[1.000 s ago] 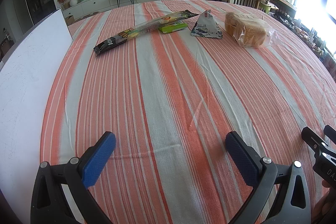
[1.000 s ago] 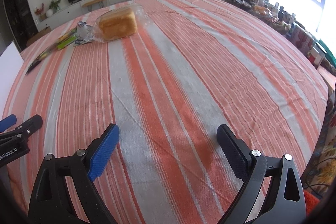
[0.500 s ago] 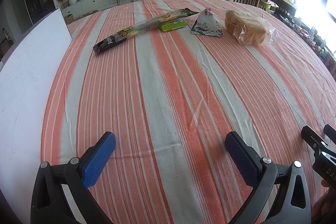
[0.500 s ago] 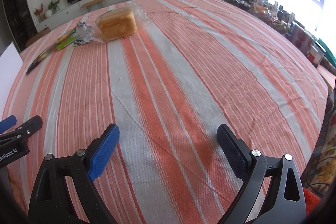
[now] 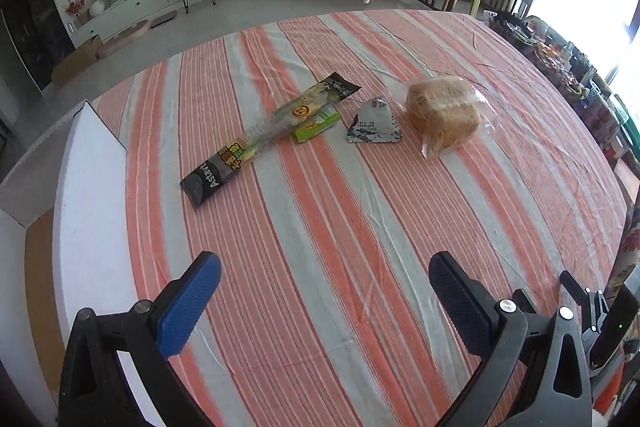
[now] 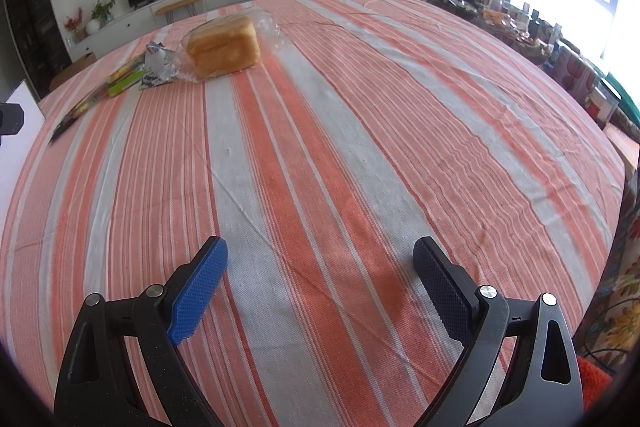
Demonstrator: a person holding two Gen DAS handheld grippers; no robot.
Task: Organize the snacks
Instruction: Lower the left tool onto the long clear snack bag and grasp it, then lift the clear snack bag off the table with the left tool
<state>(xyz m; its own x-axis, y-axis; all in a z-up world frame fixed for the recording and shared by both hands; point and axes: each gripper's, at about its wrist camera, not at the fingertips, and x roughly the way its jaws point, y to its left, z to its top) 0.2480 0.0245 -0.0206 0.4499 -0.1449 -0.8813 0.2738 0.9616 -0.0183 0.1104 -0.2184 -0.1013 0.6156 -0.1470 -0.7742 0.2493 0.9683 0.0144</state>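
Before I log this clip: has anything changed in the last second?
The left hand-held gripper has lifted and tilted down, so the snacks sit lower in its view; the right hand-held gripper barely shifted. Both stay open and empty. The long packet, triangular pack and bagged bread lie where they were.

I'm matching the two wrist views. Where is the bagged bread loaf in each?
Left wrist: bagged bread loaf right of centre, upper half, beside the triangular packet.
Right wrist: loaf upper left, far from the open gripper.
Shared landmark: the triangular packet on the loaf's left.
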